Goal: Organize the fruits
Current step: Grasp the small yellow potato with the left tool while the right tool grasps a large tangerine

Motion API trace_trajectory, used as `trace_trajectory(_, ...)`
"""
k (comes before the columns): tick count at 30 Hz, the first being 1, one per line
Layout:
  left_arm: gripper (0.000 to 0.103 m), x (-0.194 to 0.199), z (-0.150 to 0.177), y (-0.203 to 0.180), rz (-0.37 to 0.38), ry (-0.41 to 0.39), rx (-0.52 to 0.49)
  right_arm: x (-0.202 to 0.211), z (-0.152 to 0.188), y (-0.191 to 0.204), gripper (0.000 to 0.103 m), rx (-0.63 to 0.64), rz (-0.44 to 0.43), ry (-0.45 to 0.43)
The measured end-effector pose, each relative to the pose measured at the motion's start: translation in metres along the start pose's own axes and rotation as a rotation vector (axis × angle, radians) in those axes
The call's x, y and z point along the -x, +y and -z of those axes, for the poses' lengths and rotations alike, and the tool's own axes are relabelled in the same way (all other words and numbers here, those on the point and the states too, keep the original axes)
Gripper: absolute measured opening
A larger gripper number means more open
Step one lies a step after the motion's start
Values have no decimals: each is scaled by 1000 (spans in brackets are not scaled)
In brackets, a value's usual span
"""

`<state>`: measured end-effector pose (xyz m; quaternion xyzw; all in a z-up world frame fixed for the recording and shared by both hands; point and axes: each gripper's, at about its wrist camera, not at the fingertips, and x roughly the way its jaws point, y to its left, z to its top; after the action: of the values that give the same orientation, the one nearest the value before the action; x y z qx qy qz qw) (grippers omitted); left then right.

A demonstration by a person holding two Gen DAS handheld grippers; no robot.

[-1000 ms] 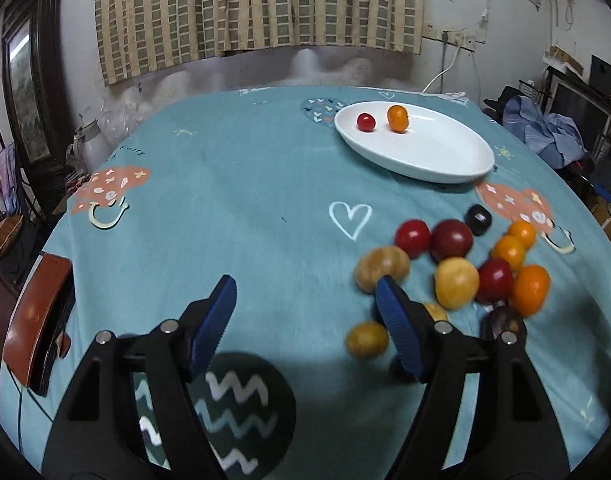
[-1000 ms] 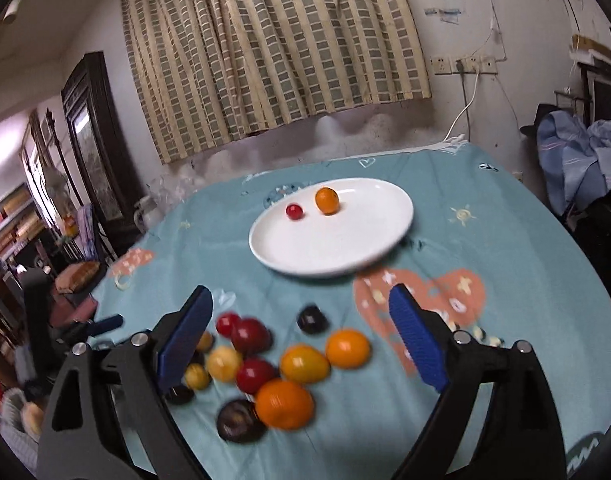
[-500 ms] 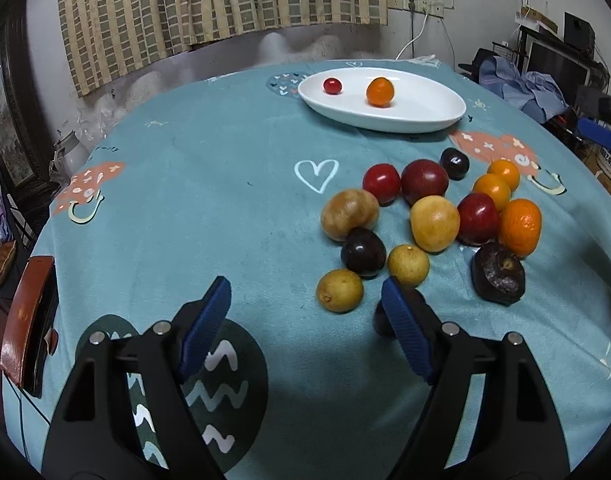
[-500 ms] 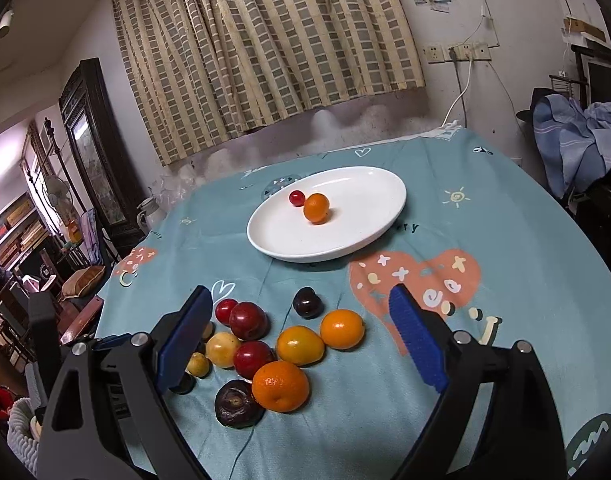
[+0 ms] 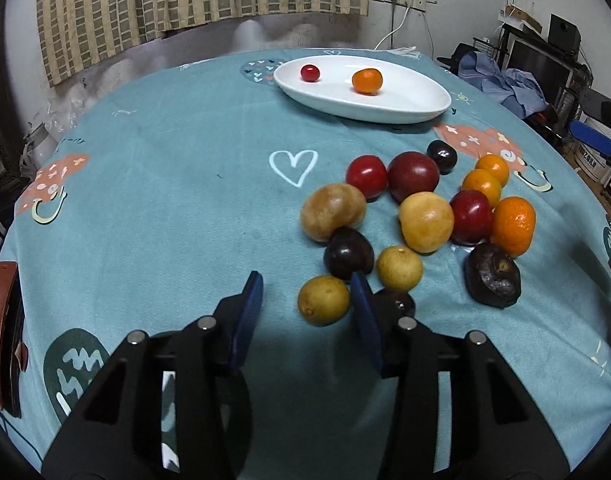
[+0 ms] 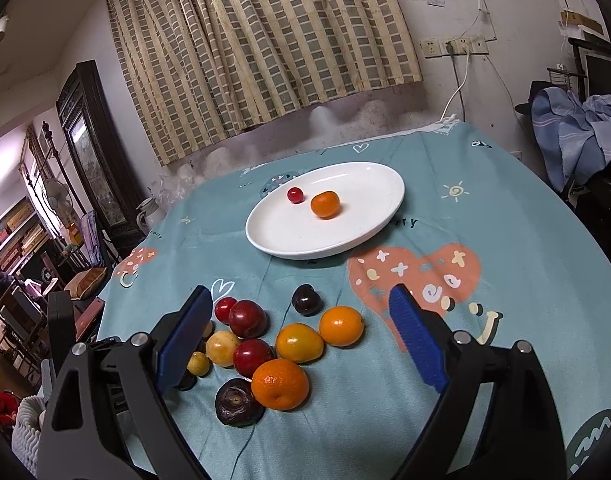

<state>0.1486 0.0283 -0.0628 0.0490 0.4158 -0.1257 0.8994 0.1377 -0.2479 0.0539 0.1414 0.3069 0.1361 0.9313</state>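
A white oval plate [image 5: 405, 100] at the far side of the teal tablecloth holds a red cherry tomato [image 5: 310, 73] and a small orange [image 5: 367, 81]. Nearer lies a loose cluster of several fruits [image 5: 425, 222]: red, dark purple, yellow and orange. My left gripper [image 5: 307, 312] is low over the cloth and its jaws are closing. A small yellow-brown fruit [image 5: 323, 300] lies between them, close to the right finger and with a gap to the left finger. My right gripper [image 6: 301, 340] stands wide open above the cluster [image 6: 281, 384], holding nothing. The plate [image 6: 369, 208] lies beyond it.
A brown leather object [image 5: 1, 340] sits at the table's left edge. Blue clothes [image 6: 577, 136] hang over a chair on the right. A checked curtain [image 6: 257, 40] and wall sockets are behind the table. Bare cloth lies left of the fruit.
My left gripper has sunk toward the near fruits and its jaws have narrowed, so the small yellow-brown fruit now lies between them. The right gripper has stayed open and almost still.
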Motion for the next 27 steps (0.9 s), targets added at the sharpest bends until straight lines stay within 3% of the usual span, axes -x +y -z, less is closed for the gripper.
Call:
trace_trajectory(3, 46, -3, 0, 12, 1, 23, 46, 1, -1, 0, 90, 2, 0, -3)
trace_trajectory(6, 34, -2, 4, 12, -12, 34, 40, 3, -1, -2, 90, -2, 3, -10)
trace_trajectory(10, 34, -8, 6, -1, -50, 42, -28, 5, -2, -5, 90, -16, 1, -16)
trace_trajectory(15, 29, -6, 6, 3, -49, 43, -1, 2, -1, -3, 90, 4, 8, 5)
trace_trajectory(21, 27, 5, 5, 5, -74, -1, 19, -24, 9, 1, 90, 50, 44, 132)
trace_trajectory(23, 27, 5, 5, 6, -76, -2, 25, -32, 13, -2, 85, 34, 11, 177)
trace_trajectory(24, 27, 5, 4, 7, -79, 1, 27, -36, 16, -2, 76, 25, -18, 209)
trace_trajectory(27, 27, 5, 4, 7, -79, 5, 28, -48, 28, 3, 70, 20, -79, 303)
